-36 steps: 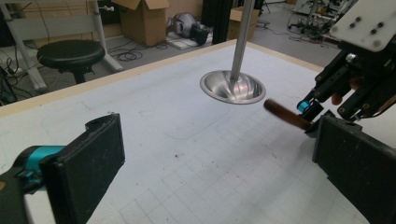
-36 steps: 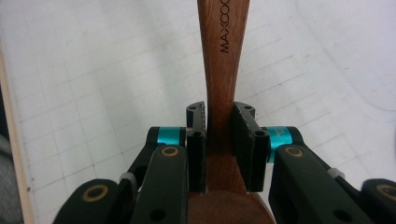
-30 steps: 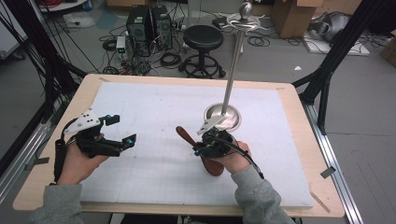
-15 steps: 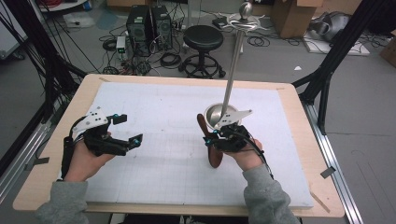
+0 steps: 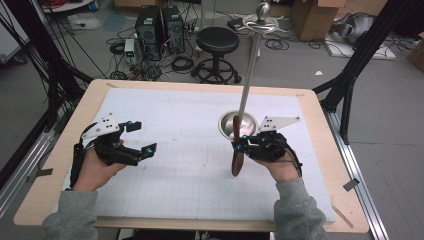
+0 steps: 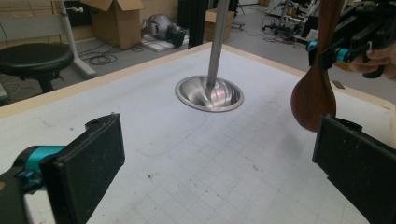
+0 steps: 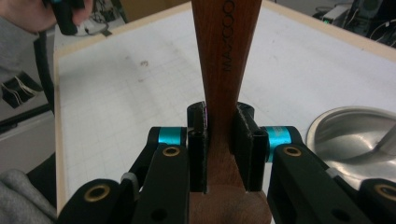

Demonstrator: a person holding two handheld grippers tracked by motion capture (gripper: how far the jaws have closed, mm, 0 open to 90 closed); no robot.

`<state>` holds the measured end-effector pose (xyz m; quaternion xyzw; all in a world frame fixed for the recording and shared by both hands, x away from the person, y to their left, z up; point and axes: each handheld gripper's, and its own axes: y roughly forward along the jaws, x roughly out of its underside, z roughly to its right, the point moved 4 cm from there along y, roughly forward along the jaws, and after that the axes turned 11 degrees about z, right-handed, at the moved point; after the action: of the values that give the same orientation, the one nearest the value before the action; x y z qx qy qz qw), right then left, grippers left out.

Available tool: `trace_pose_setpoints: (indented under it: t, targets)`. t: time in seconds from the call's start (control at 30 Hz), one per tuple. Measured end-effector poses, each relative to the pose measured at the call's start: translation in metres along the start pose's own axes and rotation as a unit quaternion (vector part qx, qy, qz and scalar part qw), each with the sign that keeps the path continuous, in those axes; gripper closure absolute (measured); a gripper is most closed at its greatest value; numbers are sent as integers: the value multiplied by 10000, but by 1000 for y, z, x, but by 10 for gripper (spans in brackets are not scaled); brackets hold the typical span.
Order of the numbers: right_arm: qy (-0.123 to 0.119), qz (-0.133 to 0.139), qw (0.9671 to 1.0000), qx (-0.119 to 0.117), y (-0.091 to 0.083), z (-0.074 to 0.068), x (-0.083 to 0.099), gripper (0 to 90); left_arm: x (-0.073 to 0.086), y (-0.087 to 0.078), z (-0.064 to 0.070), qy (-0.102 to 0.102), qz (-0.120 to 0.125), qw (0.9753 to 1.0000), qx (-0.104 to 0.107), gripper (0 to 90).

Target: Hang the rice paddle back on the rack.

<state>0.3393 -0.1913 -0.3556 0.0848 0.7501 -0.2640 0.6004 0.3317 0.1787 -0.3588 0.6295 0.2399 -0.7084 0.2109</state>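
Right gripper (image 5: 239, 145) has its fingers pinching the wooden spoon (image 5: 237, 158) at the neck, its long axis across the surface (image 5: 190, 125), bowl toward the person, beside the metal stand (image 5: 238, 124); left gripper (image 5: 142, 137), well apart, spread and empty.

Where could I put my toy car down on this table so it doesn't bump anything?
The biggest bare patch is the white mat between the left tongs and the metal stand base. The far strip by the table's back edge is free too. It is crowded on the right, where the right tongs hold the wooden spoon beside the base.
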Motion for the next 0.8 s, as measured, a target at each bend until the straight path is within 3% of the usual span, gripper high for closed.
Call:
trace_pose_setpoints:
  t: [0.13,0.6,0.8]
  targets:
    - [-50,140,9999,-34,-9,2,-10,767,1,2,0,6,-1,10000,64,27]
    - [-458,-10,9989,28,-30,22,-39,766,-1,0,1,61,105,9999,89,27]
    - [-364,48,9993,-28,-35,31,-56,767,0,-2,0,71,60,10000,14,27]
